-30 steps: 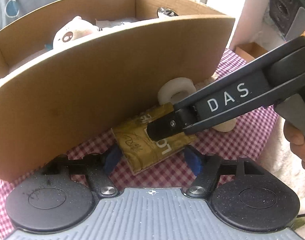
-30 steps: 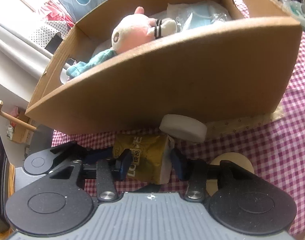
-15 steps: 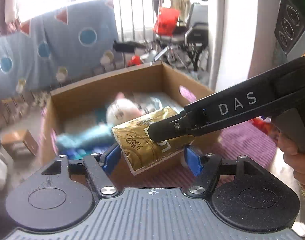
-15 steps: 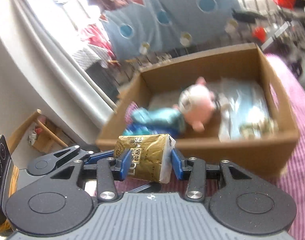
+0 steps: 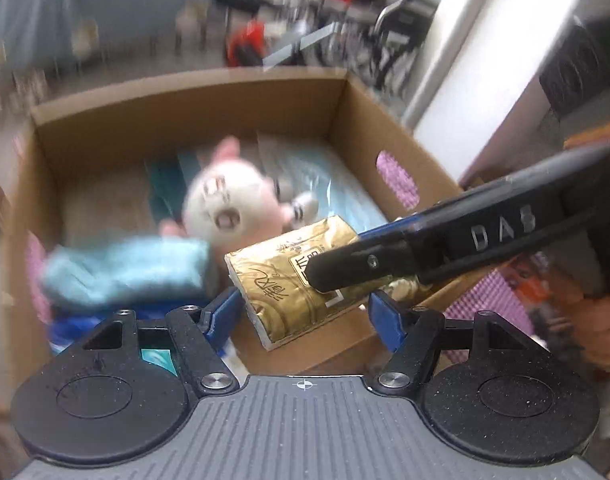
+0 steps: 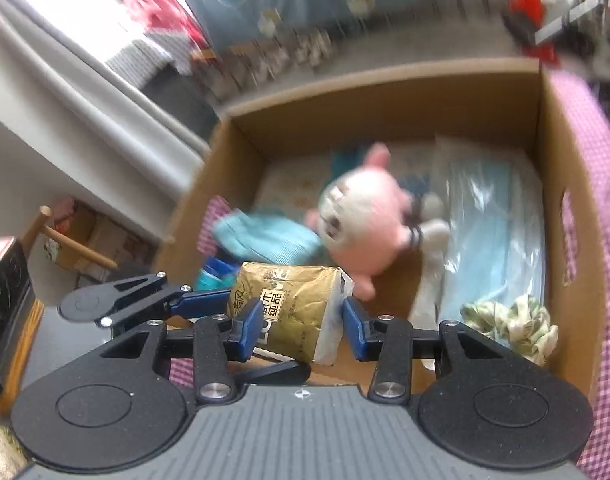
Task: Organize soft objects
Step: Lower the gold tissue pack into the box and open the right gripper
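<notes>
Looking along the left gripper [image 5: 303, 312], the view now takes in the open cardboard box [image 5: 185, 96] from above, where a second ago only its outer front wall showed. The gold tissue pack [image 5: 289, 280] hangs over the box's near edge between the blue pads; the left pad touches its end, the right pad stands apart, and whether this gripper bears any of the load cannot be told. A black finger of the right gripper [image 5: 345, 272] lies across the pack's top. Inside sit a pink plush toy [image 5: 229, 208], a light blue cloth [image 5: 125, 268] and a clear plastic packet [image 5: 325, 184], with bare cardboard floor at the left rear. A hand [image 5: 603, 332] shows at the right edge.

From the right wrist, the right gripper [image 6: 297, 320] is clamped on the pack [image 6: 289, 308], both pads pressing its sides, above the near left corner of the box [image 6: 385, 88]. Only this view shows a green-and-white scrunchie [image 6: 509, 320] in the near right corner, and the left gripper [image 6: 209, 300] meeting the pack from the left.
</notes>
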The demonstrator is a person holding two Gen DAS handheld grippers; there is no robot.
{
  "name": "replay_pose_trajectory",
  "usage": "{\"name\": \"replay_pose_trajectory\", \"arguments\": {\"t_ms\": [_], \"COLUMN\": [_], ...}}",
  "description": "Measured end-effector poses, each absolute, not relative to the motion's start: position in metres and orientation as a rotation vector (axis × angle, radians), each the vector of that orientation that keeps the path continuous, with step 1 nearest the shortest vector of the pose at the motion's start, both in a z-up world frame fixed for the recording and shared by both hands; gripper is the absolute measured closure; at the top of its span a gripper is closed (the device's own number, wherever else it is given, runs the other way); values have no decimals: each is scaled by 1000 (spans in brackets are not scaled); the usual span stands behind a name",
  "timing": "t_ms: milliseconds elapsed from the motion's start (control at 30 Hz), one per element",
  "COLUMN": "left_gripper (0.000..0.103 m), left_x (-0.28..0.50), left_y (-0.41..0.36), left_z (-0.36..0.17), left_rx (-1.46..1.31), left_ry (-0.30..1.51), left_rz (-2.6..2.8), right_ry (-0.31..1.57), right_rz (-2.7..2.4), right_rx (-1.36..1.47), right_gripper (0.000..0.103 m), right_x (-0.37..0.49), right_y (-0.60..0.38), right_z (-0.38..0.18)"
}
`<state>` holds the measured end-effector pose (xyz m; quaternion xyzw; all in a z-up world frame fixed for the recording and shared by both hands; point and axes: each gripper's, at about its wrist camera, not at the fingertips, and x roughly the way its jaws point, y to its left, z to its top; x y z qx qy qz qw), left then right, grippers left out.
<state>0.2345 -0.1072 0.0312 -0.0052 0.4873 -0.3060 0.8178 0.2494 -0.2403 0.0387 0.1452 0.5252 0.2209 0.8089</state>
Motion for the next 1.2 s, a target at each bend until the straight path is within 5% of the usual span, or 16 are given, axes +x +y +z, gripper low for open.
{"name": "replay_pose_trajectory", "arguments": {"t_ms": [300, 533, 867, 1200], "left_gripper": [31, 25, 19, 8], "left_x": [281, 290, 261, 206], "left_y": [-106, -109, -63, -3], "left_z": [-19, -27, 30, 65], "left_rx": [-146, -164, -186, -334], "left_ry": [1354, 1404, 1150, 865], "left_rz": [-700, -702, -673, -590], "right_ry": [1408, 1515, 1380, 1461], "right_rz": [451, 444, 432, 450], "right_rx": [365, 354, 293, 238], "right_gripper": [56, 53, 57, 56], "right_x": [291, 299, 314, 331], "right_y": [-248, -242, -240, -216], "right_z": [-30, -53, -31, -62]}}
